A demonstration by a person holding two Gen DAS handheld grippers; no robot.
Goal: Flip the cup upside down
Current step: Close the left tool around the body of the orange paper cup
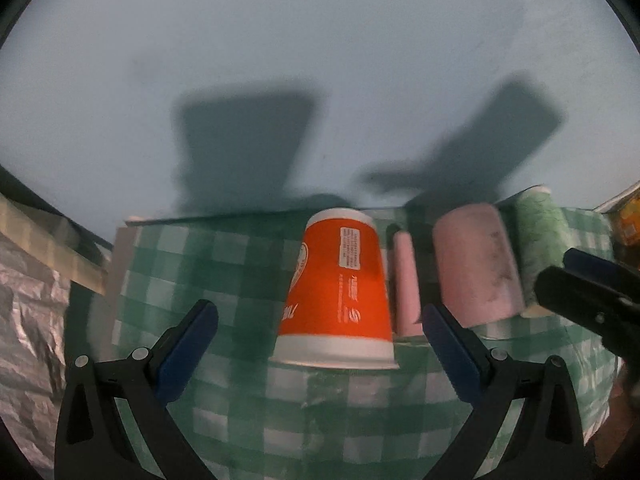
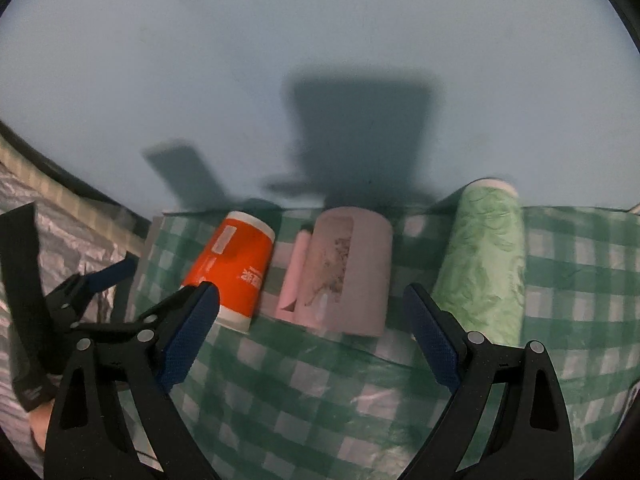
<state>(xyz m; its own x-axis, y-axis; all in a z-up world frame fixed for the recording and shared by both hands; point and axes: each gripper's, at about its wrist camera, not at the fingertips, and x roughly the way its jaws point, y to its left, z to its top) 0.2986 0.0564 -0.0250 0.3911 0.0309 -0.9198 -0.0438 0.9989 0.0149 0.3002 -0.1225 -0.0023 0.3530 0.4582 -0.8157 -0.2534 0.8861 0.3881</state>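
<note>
An orange paper cup (image 1: 334, 284) with white bands stands upside down, wide rim down, on the green checked cloth (image 1: 248, 412). My left gripper (image 1: 318, 344) is open, its blue pads on either side of the cup and a little short of it, not touching. The cup also shows in the right wrist view (image 2: 234, 268), at the left. My right gripper (image 2: 312, 328) is open and empty, in front of a pink roll (image 2: 346, 272). Its black tip shows at the right edge of the left wrist view (image 1: 576, 280).
A thin pink roll (image 1: 405, 280), a thick pink roll (image 1: 476, 260) and a green patterned roll (image 2: 486, 256) lie in a row right of the cup. A pale blue wall (image 1: 320, 60) rises just behind. Crinkled silver foil (image 1: 28, 304) lies at the left. An orange box (image 1: 628, 220) is far right.
</note>
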